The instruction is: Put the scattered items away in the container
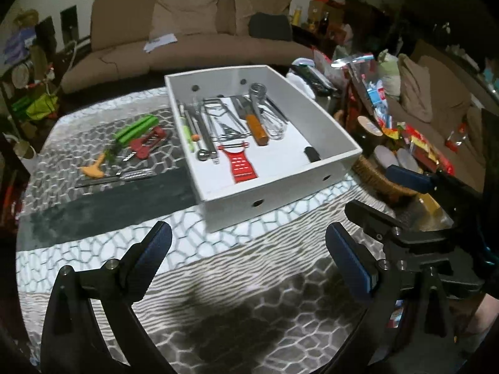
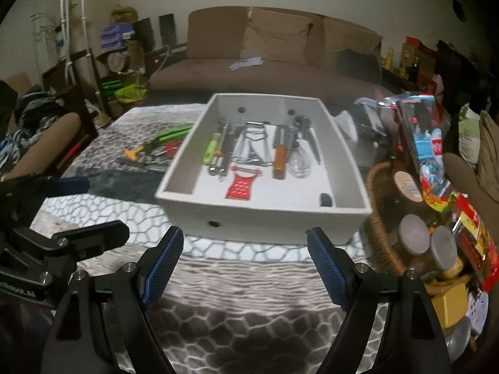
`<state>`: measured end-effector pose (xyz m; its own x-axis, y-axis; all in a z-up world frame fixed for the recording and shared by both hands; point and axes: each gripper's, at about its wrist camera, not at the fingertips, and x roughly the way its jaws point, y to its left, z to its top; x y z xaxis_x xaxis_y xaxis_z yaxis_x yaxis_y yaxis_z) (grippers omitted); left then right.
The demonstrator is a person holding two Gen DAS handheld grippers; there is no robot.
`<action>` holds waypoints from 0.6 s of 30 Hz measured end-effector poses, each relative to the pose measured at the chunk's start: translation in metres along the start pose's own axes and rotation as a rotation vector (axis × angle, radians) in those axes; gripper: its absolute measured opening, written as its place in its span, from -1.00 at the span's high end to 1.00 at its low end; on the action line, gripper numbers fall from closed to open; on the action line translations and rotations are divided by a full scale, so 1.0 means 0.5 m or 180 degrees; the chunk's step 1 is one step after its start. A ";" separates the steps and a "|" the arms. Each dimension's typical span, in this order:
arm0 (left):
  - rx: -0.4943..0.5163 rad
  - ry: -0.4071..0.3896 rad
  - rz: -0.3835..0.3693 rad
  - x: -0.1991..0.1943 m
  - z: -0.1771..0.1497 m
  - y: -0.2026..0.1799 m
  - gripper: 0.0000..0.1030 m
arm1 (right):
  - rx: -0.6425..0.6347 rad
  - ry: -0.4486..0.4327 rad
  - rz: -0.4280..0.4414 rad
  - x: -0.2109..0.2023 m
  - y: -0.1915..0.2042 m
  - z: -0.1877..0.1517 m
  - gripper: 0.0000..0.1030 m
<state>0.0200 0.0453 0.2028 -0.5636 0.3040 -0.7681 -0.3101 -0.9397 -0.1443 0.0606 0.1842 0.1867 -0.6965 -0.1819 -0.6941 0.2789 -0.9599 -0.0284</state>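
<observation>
- White box (image 1: pixel 324 168) sits on the patterned bench (image 1: pixel 218 280), just beyond both sets of tongs; round holes show in its walls.
- Inside the box, lying flat side by side: red peeler (image 1: pixel 241 162) near the front, wooden-handled tool (image 1: pixel 257 126), wire whisk (image 1: pixel 276 124), metal scoops and a green-handled tool (image 1: pixel 188 131) along the left side, a small black item (image 1: pixel 312 154) by the front right corner.
- Still outside the box, on the bench to its left: green tool (image 1: pixel 135 129), red tool (image 1: pixel 146 143), orange-handled tool (image 1: pixel 93 170), some metal blades (image 1: pixel 134 174) beside them. They lie close together, well apart from the tongs.
- Left tongs (image 1: pixel 249 258): spread, nothing between the blue pads (image 1: pixel 152 252); hover over bare bench in front of the box.
- Right tongs (image 2: pixel 244 268): spread, nothing between the pads; also over bare bench, facing the box front wall.
- The two tongs are side by side; each shows at the edge of the other's view.
- Wicker basket (image 2: pixel 380 218) of jars and snack packets stands just right of the box.
- Brown sofa (image 2: pixel 265 53) behind the bench; cluttered shelves at the room's left side.
</observation>
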 end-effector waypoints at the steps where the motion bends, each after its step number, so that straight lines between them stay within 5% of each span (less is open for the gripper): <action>1: 0.0011 -0.0018 0.0033 -0.007 -0.007 0.008 -0.92 | -0.0023 -0.0006 0.0019 0.002 0.010 -0.002 -0.64; 11: -0.0092 -0.0110 0.0205 -0.022 -0.048 0.117 -0.92 | -0.0079 -0.0052 0.0233 0.049 0.104 -0.006 -0.64; 18: -0.0633 -0.0194 0.0290 0.002 -0.070 0.287 -0.92 | -0.0036 -0.0094 0.0481 0.097 0.157 0.003 -0.64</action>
<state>0.0017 -0.0946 0.1593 -0.6294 0.2196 -0.7454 -0.1022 -0.9743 -0.2007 0.0480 0.0996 0.1519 -0.6650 -0.3304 -0.6698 0.3893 -0.9187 0.0665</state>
